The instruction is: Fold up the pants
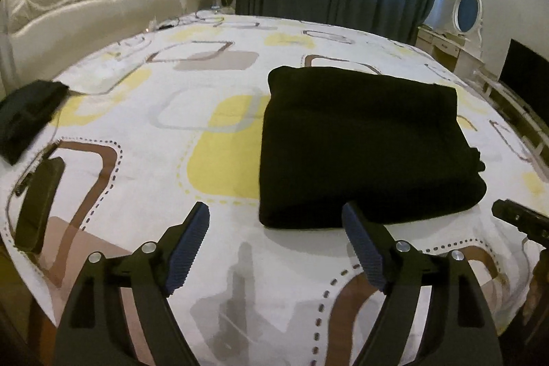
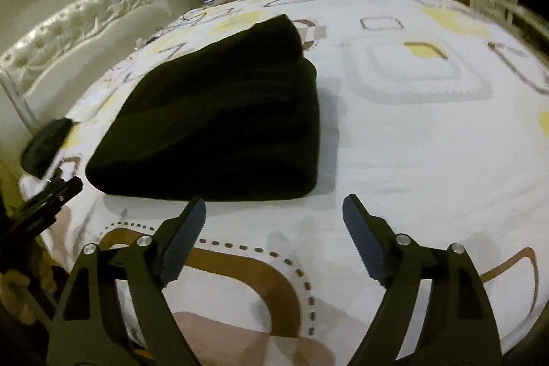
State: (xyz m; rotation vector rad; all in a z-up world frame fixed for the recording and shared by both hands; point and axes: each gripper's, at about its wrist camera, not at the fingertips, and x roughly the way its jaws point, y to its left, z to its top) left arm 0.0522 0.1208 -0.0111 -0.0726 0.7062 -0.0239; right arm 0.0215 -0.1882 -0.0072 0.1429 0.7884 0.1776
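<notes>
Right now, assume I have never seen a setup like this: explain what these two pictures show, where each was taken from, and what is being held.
There is no robot here. A person holds a two-finger clamp tool in each hand, and each tool carries a wide-angle camera looking forward along its fingers. One picture comes from the left gripper, the other from the right gripper. Both stand open and hold nothing. They hover over a bed with a patterned sheet. On it lie the black pants, folded into a compact rectangle. In the left view the right finger's tip overlaps the pants' near edge; whether it touches is unclear. A smaller dark item lies at the left edge, too blurred to name.
</notes>
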